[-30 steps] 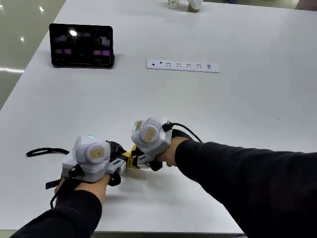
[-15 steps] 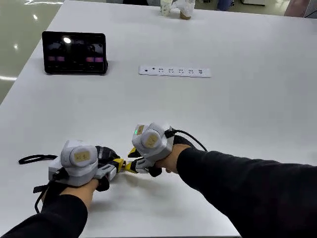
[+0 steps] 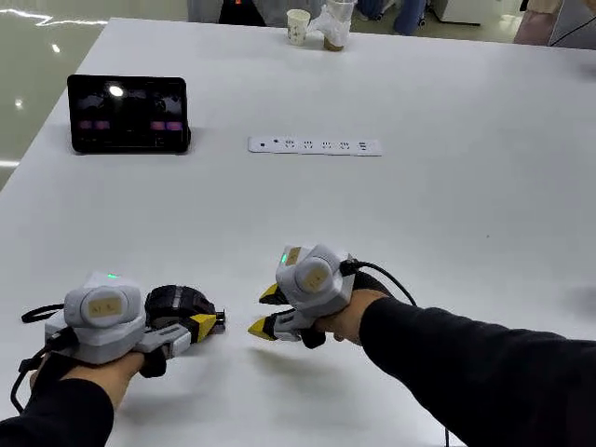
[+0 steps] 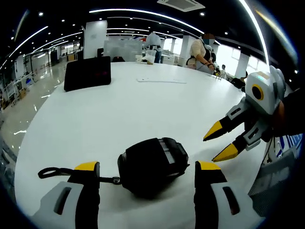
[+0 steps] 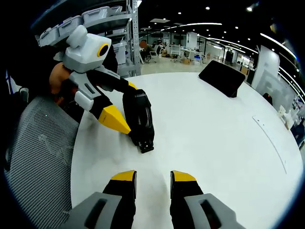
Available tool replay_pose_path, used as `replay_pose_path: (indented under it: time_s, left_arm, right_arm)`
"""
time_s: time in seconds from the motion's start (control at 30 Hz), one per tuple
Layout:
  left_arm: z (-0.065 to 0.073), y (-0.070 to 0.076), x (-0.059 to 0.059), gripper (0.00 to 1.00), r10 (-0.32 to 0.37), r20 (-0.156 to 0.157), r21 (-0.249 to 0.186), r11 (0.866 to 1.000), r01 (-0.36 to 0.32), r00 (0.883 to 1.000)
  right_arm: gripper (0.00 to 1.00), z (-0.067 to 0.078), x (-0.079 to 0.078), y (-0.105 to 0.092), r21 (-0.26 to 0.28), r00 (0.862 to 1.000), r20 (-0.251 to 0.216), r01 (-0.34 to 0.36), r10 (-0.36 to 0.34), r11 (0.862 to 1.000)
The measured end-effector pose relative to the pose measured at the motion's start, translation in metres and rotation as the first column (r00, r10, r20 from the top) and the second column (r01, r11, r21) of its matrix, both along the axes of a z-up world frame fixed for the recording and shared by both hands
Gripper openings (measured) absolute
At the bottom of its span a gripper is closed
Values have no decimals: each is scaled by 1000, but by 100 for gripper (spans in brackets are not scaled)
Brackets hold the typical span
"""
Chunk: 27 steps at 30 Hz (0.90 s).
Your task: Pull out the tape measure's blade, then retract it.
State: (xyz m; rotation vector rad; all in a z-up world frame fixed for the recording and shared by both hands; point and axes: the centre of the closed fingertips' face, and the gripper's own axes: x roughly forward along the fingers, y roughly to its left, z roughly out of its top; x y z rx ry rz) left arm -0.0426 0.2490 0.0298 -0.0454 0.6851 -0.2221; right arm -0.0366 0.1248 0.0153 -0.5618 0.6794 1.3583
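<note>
while the black rounded tape measure (image 5: 138, 114) is lying on the white surface (image 3: 419, 214) between the wide-open jaws of the left tool (image 4: 147, 166), the right tool (image 5: 153, 176) is hovering close, narrowly parted, empty. the case is looking rigid and hefty, probably suiting a squeeze on its flanks and a pinch on its blade hook.

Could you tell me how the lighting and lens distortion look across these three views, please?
Head view: even overhead light, a glare spot on the tablet screen, faint soft shadows on the table. Left gripper view: fisheye bends the ceiling lights into arcs; the tape measure is sharp. Right gripper view: the table edge bows strongly.
</note>
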Motion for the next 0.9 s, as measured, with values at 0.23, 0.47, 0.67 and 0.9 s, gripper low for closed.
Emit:
replay_pose_path:
  time_s: [0.23, 0.47, 0.67, 0.9]
  left_arm:
    - [-1, 4, -11, 85, -43, -28, -20, 999, 42, 999]
    - [2, 1, -26, 94, -137, -43, -89, 987, 133, 990]
    - [5, 1, -33, 99, -197, -45, -124, 974, 190, 979]
    - [7, 7, -39, 99, -268, -43, -50, 963, 266, 962]
  right_arm:
    - [27, 1, -4, -21, 7, 999, 0, 43, -43, 999]
    - [32, 4, -5, -42, 27, 994, -7, 111, -111, 993]
    - [39, 8, -4, -61, 34, 986, -21, 167, -166, 985]
    - [43, 13, -3, -85, 40, 976, -34, 218, -217, 975]
